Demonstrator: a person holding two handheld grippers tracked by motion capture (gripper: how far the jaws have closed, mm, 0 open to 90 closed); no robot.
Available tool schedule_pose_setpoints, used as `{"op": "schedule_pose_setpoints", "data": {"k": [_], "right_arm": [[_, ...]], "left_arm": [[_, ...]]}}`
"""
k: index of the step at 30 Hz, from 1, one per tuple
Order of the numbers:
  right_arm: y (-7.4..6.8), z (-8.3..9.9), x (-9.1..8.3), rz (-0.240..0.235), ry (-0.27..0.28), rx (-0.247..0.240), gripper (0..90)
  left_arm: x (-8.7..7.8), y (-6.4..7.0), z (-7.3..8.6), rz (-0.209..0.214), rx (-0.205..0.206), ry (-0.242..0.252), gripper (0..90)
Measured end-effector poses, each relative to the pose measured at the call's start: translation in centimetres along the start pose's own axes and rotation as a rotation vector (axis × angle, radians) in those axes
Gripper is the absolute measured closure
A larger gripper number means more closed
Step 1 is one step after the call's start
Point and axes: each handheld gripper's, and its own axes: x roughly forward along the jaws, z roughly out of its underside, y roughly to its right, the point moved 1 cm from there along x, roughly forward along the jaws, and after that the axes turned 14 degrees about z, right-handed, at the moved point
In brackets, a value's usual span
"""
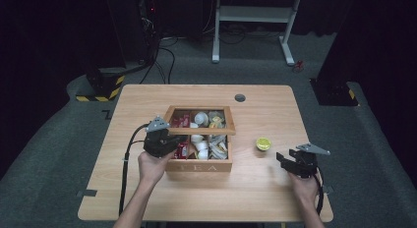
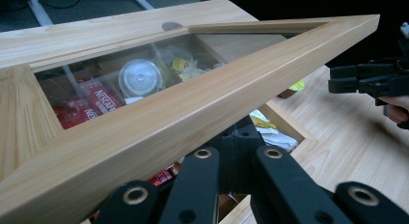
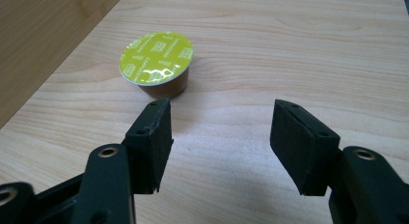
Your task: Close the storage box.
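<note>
Lid (image 2: 193, 105) of tea box (image 1: 199, 165) propped up at 9 o'clock by left hand-held gripper (image 1: 162, 142), clenched on its frame, likely to admit the capsule (image 1: 263, 143). At 3 o'clock, right hand-held gripper (image 3: 219, 137) released, low over counter (image 1: 255, 188), aimed at capsule just ahead.

A lab or recording studio: black curtains (image 1: 54, 36) all round, grey carpet (image 1: 44, 154), trailing cables (image 1: 164, 58), hazard-striped stand bases (image 1: 101, 88), one wooden worktop (image 1: 265, 115).
</note>
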Motion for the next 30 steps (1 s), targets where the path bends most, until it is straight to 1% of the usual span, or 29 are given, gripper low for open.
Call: {"op": "schedule_pose_setpoints", "data": {"k": [1, 2, 3, 4, 5, 7, 8, 10, 14, 17, 20, 21, 25, 27, 28, 29, 30], "right_arm": [[0.0, 0.0, 0.0, 0.000, 0.000, 0.000, 40.4], [0.1, 0.3, -0.1, 0.002, -0.009, 0.011, 40.3], [0.2, 0.5, -0.1, 0.002, -0.008, 0.009, 40.4], [0.2, 0.7, -0.2, 0.003, -0.012, 0.010, 40.4], [0.3, 0.9, -0.2, 0.005, -0.010, 0.004, 40.3], [0.3, 1.0, -0.2, 0.010, -0.018, 0.010, 40.4], [0.4, 1.4, -0.3, 0.013, -0.017, 0.009, 40.4], [0.5, 1.5, -0.3, 0.016, -0.019, 0.007, 40.4], [0.6, 2.4, -0.2, 0.030, -0.047, -0.003, 40.4], [0.6, 2.7, -0.1, 0.035, -0.052, -0.006, 40.5], [0.6, 3.2, -0.1, 0.046, -0.062, -0.018, 40.4], [0.6, 3.5, 0.0, 0.053, -0.054, -0.027, 40.5], [0.4, 3.6, -0.1, 0.060, -0.051, -0.038, 39.8], [0.3, 3.6, -0.1, 0.069, -0.049, -0.054, 38.3], [0.0, 3.6, -0.1, 0.085, -0.051, -0.083, 35.6], [0.0, 3.6, -0.1, 0.085, -0.051, -0.083, 35.6], [-0.4, 3.7, -0.2, 0.083, -0.052, -0.096, 34.6]], "left_arm": [[0.0, 0.0, 0.0, 0.000, 0.000, 0.000, 90.0], [0.0, 0.0, 0.2, 0.004, -0.006, 0.003, 90.0], [0.0, 0.0, 0.3, 0.004, -0.002, 0.001, 90.0], [0.1, 0.1, 0.4, 0.005, -0.009, 0.004, 90.0], [0.1, 0.0, 0.5, 0.006, -0.008, 0.004, 90.0], [0.1, 0.1, 0.6, 0.009, -0.009, 0.002, 90.0], [0.1, 0.0, 0.7, 0.007, -0.005, 0.001, 90.0], [0.1, 0.1, 0.9, 0.010, -0.010, 0.001, 90.0], [0.2, 0.1, 1.4, 0.011, -0.008, -0.007, 90.0], [0.3, 0.1, 1.5, 0.012, -0.010, -0.007, 90.0], [0.3, 0.1, 1.7, 0.011, -0.009, -0.011, 90.0], [0.3, 0.1, 1.9, 0.011, -0.013, -0.012, 90.0], [0.4, 0.2, 2.1, 0.010, -0.015, -0.014, 90.0], [0.4, 0.2, 2.2, 0.011, -0.014, -0.014, 90.0], [0.5, 0.2, 2.3, 0.012, -0.017, -0.012, 90.0], [0.5, 0.2, 2.4, 0.013, -0.017, -0.012, 90.0], [0.5, 0.2, 2.6, 0.013, -0.015, -0.009, 90.0]]}}
